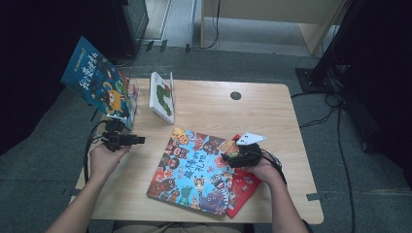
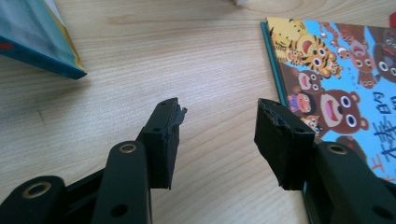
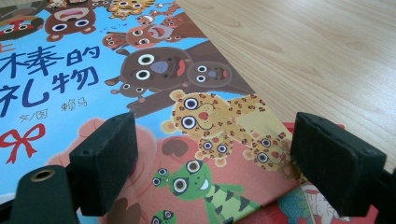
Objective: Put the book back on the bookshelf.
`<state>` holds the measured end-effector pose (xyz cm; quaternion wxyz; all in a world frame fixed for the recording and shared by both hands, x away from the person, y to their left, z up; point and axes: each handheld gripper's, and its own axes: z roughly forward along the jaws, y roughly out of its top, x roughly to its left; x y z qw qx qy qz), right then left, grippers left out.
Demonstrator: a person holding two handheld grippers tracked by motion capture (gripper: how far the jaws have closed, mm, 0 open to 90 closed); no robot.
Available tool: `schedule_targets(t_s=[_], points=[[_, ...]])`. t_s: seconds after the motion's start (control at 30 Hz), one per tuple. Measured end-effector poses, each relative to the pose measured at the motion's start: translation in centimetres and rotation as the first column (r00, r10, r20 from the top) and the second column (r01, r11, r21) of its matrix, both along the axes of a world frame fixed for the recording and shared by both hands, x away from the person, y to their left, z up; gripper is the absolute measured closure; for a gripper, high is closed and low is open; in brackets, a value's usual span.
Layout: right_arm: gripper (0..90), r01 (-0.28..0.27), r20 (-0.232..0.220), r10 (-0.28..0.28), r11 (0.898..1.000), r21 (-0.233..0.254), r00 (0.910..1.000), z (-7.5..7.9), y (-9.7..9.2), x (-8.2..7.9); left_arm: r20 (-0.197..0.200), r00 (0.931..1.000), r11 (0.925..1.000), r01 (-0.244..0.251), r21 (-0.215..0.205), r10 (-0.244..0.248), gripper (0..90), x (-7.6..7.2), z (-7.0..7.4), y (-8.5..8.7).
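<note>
A large blue picture book (image 1: 194, 170) covered with cartoon animals lies flat on the wooden table (image 1: 218, 111), on top of a red book (image 1: 245, 187). My left gripper (image 1: 138, 140) hovers low over bare wood just left of that book, pointing toward it. In the left gripper view it (image 2: 222, 112) is open with nothing between its jaws, and the blue book's edge (image 2: 327, 70) is at the right. My right gripper (image 1: 227, 158) sits over the blue book's right corner. The right gripper view shows it (image 3: 215, 135) wide open above the cover (image 3: 154, 70), with the red book (image 3: 299, 205) peeking out below.
A teal picture book (image 1: 97, 82) leans in a clear stand at the table's far left; its corner (image 2: 37, 42) appears in the left gripper view. A white book (image 1: 163, 94) stands upright beside it. A round cable hole (image 1: 235, 95) is near the far edge.
</note>
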<state>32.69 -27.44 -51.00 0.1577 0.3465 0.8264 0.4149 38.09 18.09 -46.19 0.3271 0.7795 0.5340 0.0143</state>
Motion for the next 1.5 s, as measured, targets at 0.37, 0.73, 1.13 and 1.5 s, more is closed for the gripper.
schedule_targets(t_s=[0.37,0.73,1.13,1.5], points=[[14.9,0.0,0.0,0.0,1.0,0.0,1.0,0.0,0.0,0.0,0.003,1.0,0.9998,-0.008,-0.016,0.008,50.6,0.2,-1.5,0.0],[14.2,0.004,0.002,-0.004,1.0,-0.001,1.0,0.0,0.0,0.0,-0.028,0.9992,0.9996,-0.027,0.009,0.027,50.5,0.4,-3.0,0.4],[10.8,0.071,-0.006,-0.071,0.997,-0.005,0.9975,0.0,0.2,-0.2,0.04,0.9992,0.9987,-0.004,0.051,0.002,47.3,-0.5,-3.2,0.0],[12.4,0.067,-0.006,-0.067,0.998,-0.002,0.9977,0.0,0.2,-0.2,0.083,0.9965,0.9988,0.003,0.049,-0.007,43.5,-1.1,-3.5,-0.1]])
